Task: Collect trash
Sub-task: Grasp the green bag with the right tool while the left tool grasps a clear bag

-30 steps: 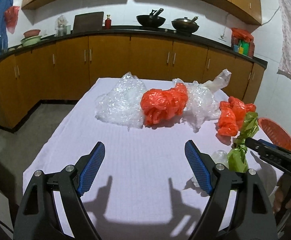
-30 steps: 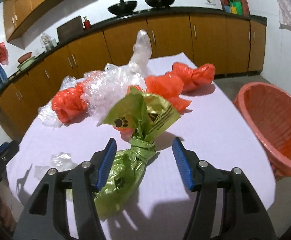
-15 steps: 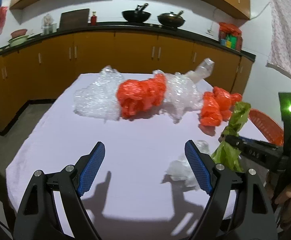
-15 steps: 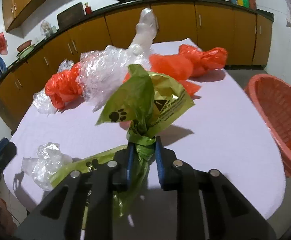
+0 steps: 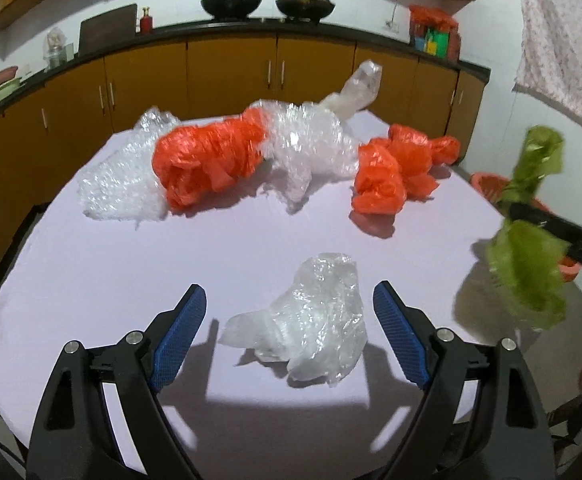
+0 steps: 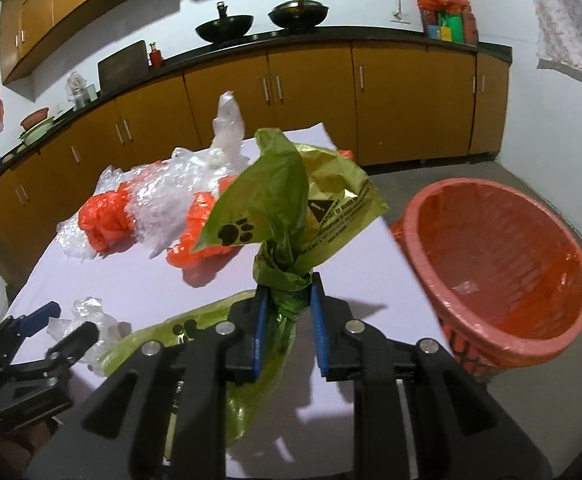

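Observation:
My right gripper is shut on the knotted neck of a green plastic bag with a paw print and holds it above the table's right edge. The green bag also shows in the left wrist view. An orange basket lined with orange plastic stands on the floor to the right. My left gripper is open, with a crumpled clear plastic bag lying on the table between its fingers.
On the white table lie a large orange bag, bubble wrap and a smaller orange bag. Wooden cabinets with woks on the counter run along the back wall.
My right gripper closed on the green bag and lifted it off the table toward the basket. My left gripper moved right until the clear plastic bag lay between its fingers.

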The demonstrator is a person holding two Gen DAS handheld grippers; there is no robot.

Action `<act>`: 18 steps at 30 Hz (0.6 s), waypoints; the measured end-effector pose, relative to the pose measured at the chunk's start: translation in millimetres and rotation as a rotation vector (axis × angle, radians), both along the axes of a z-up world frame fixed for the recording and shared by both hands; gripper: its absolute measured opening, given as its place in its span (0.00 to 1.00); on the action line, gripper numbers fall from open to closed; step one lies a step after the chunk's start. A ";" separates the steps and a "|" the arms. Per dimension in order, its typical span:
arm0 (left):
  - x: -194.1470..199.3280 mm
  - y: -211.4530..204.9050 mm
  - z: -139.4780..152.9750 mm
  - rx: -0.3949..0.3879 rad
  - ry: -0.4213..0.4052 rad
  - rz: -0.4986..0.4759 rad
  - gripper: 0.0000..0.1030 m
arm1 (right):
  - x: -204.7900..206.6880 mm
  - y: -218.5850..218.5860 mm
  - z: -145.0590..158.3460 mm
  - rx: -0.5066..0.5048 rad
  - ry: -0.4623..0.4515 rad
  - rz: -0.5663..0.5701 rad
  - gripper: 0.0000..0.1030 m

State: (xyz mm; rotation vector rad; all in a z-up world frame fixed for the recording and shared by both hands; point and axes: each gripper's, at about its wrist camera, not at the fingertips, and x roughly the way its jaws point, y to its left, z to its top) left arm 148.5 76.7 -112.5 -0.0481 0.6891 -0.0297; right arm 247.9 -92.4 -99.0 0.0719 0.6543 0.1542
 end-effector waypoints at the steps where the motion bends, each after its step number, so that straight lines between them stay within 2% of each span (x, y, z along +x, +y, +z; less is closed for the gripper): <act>1: 2.1 -0.2 -2.0 -0.003 0.011 0.003 0.81 | -0.6 -1.3 0.3 0.001 -0.002 -0.001 0.20; 5: 7.0 1.2 -9.1 -0.029 0.049 0.011 0.67 | -3.6 -5.1 1.7 0.003 -0.006 -0.002 0.20; 7: 8.2 1.6 -11.9 -0.031 0.061 0.008 0.50 | -4.8 -5.2 2.5 0.001 -0.012 -0.002 0.20; 10: 9.8 3.7 -13.7 -0.038 0.071 0.012 0.37 | -7.2 -5.7 5.7 0.003 -0.024 -0.002 0.20; 13: 10.0 5.8 -7.7 -0.047 0.059 0.010 0.32 | -11.8 -5.3 11.9 -0.009 -0.053 -0.004 0.20; 18: 12.3 0.3 20.9 -0.056 -0.004 -0.012 0.31 | -20.8 -11.7 26.0 -0.031 -0.109 -0.021 0.20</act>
